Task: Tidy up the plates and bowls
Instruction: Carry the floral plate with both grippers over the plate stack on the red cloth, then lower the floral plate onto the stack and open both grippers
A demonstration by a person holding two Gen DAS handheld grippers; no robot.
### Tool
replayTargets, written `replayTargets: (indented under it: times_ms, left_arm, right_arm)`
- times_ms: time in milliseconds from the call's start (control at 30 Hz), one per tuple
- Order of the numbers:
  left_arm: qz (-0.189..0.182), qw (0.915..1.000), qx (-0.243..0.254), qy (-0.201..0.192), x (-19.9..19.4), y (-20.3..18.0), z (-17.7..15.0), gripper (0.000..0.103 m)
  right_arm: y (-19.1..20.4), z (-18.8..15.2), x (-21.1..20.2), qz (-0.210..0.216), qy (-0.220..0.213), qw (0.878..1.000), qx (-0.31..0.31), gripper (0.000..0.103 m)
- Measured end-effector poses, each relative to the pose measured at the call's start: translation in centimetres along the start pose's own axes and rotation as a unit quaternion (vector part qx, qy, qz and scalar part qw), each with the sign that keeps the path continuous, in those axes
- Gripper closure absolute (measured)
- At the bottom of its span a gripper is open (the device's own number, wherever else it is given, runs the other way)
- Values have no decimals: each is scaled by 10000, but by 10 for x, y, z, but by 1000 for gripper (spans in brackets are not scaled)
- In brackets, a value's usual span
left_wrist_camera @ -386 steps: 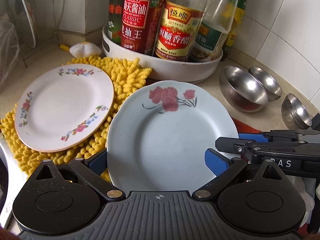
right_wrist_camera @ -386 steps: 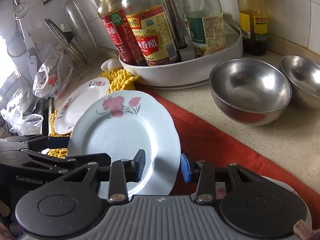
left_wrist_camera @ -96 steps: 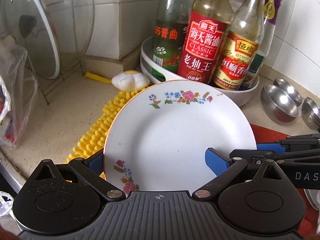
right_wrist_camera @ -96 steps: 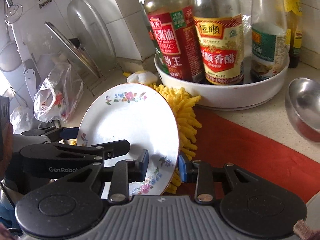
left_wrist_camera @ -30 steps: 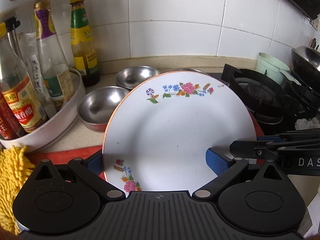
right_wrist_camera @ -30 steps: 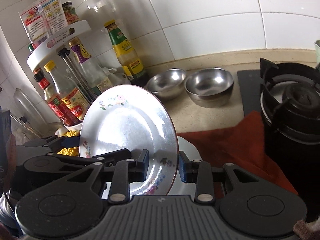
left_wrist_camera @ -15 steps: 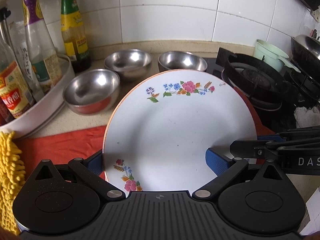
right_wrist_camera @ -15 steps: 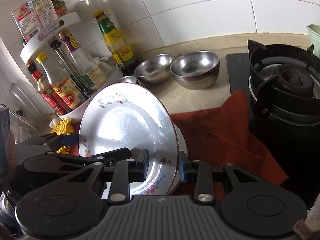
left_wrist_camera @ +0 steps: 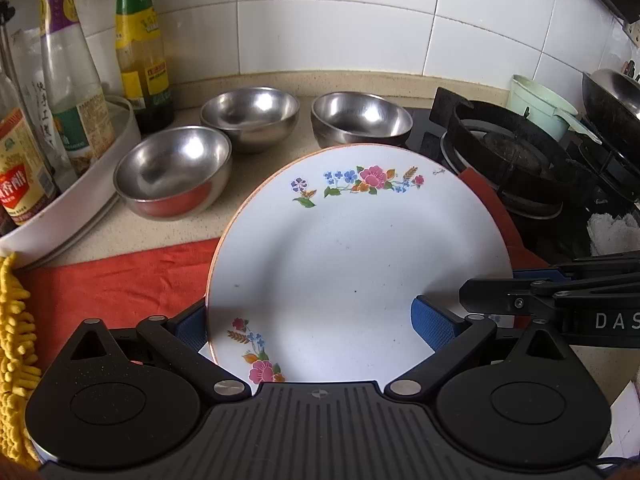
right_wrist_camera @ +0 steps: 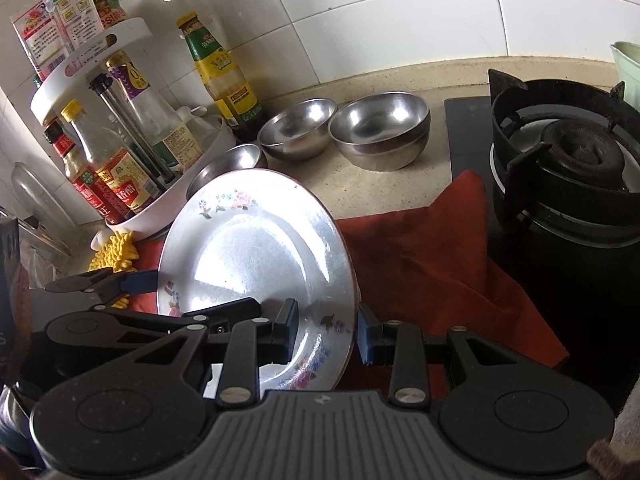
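A white plate with small flowers [left_wrist_camera: 360,248] is held tilted over the red cloth [left_wrist_camera: 116,276]. My left gripper [left_wrist_camera: 308,324] is shut on its near rim. My right gripper [right_wrist_camera: 326,326] is shut on the same plate [right_wrist_camera: 256,248] at its right edge. Three steel bowls stand on the counter behind: one at the left [left_wrist_camera: 172,168], one in the middle [left_wrist_camera: 250,114] and one at the right [left_wrist_camera: 360,118]. They also show in the right wrist view [right_wrist_camera: 380,124]. The blue plate is hidden from both views.
A white turntable [left_wrist_camera: 80,200] with sauce bottles [right_wrist_camera: 104,168] stands at the left. A yellow chenille mat [left_wrist_camera: 12,340] lies at the near left. A black gas burner [right_wrist_camera: 568,172] and a green cup [left_wrist_camera: 536,104] are at the right. Tiled wall behind.
Both grippers have carried the flowered plate rightward from the yellow mat to above the red cloth, and in the last second it has come lower and closer to the cloth.
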State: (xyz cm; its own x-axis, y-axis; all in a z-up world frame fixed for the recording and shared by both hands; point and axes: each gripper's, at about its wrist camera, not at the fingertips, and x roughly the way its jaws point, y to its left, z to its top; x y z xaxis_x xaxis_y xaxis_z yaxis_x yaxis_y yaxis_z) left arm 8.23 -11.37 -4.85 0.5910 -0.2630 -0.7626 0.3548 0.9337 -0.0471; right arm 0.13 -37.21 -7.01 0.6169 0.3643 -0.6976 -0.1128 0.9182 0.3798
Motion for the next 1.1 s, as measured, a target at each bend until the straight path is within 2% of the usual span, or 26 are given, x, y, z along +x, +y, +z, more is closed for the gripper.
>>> replayTargets:
  times_ms: [400, 767, 933, 1000, 1100]
  left_arm:
    - [-1, 9995, -144, 275, 18, 13, -3, 3]
    - [204, 9996, 157, 152, 29, 14, 3, 5]
    - [111, 9995, 71, 301, 34, 26, 6, 5]
    - [5, 9992, 37, 391, 35, 29, 5, 5]
    - [-64, 9990, 141, 422, 32, 27, 2, 5]
  right_arm:
    - [5, -1, 21, -209, 97, 9995, -194, 73]
    - [10, 3, 37, -401, -14, 9977, -544, 73]
    - [21, 3, 43, -600, -147, 9925, -1059, 73]
    - [30, 2, 44, -690, -103, 9864, -1491, 73]
    - [33, 2, 43, -632, -10, 9818, -1788, 72]
